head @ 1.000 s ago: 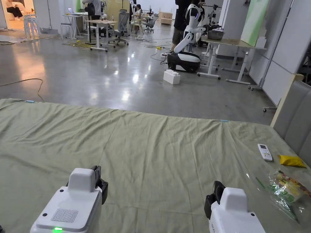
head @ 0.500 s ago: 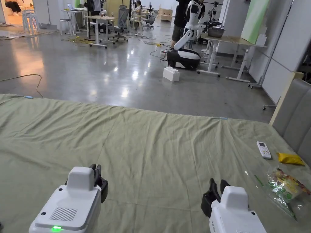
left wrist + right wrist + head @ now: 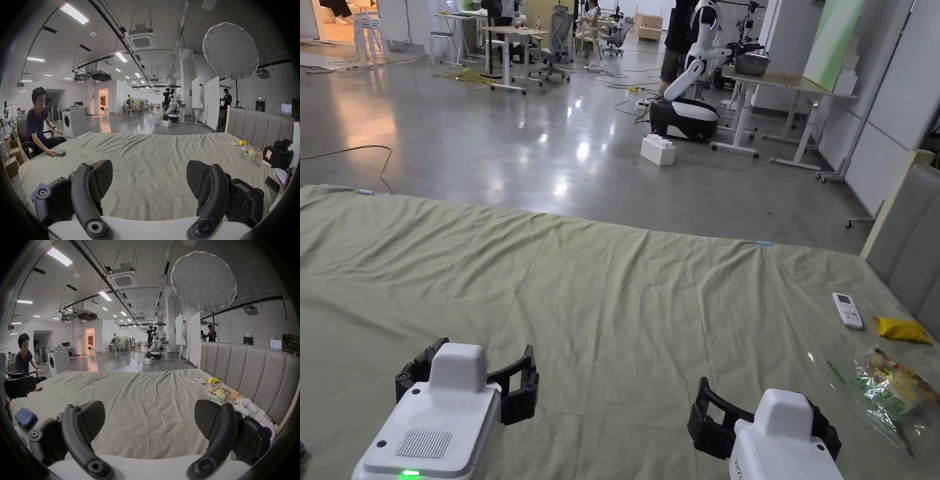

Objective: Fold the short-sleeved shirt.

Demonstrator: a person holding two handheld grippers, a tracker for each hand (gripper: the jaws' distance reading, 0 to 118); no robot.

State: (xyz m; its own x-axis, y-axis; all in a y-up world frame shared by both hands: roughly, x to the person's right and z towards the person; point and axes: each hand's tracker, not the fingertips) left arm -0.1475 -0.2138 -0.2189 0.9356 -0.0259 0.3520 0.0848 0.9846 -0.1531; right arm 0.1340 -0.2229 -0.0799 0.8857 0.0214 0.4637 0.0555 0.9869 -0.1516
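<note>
- Left gripper (image 3: 467, 381): low over the near left of the bed, jaws spread wide, nothing between them. In its own view (image 3: 149, 177) bare sheet fills the gap between the two black jaws.
- Right gripper (image 3: 759, 415): low over the near right of the bed, jaws spread wide, holding nothing. Its own view (image 3: 149, 415) shows the same bare sheet between the jaws.
- Sheet (image 3: 612, 300): olive green, creased, covering the whole bed.
- Blue folded cloth (image 3: 25, 417): lies at the bed's near left edge in the right gripper view, well apart from both grippers; whether it is the short-sleeved shirt cannot be told. The head view's framing stops short of that corner.
- Seated person (image 3: 38, 123): on a chair at the bed's far left in both gripper views, one hand resting on a small pale purple item (image 3: 60, 151) on the sheet.
- Remote control (image 3: 847, 310): white, near the right edge, just beside a yellow packet (image 3: 900, 330).
- Clear snack bag (image 3: 890, 390): green and yellow print; the writing is too small to read.
- Padded headboard (image 3: 253, 369): grey, vertical panels, along the bed's right side.
- White toy figures (image 3: 245, 405): at the foot of the headboard in the right gripper view.
- Washing machine (image 3: 73, 121): white, on the floor beyond the bed's left end, in the gripper views.
- White humanoid robot (image 3: 697, 75): on the far floor beside a table.
</note>
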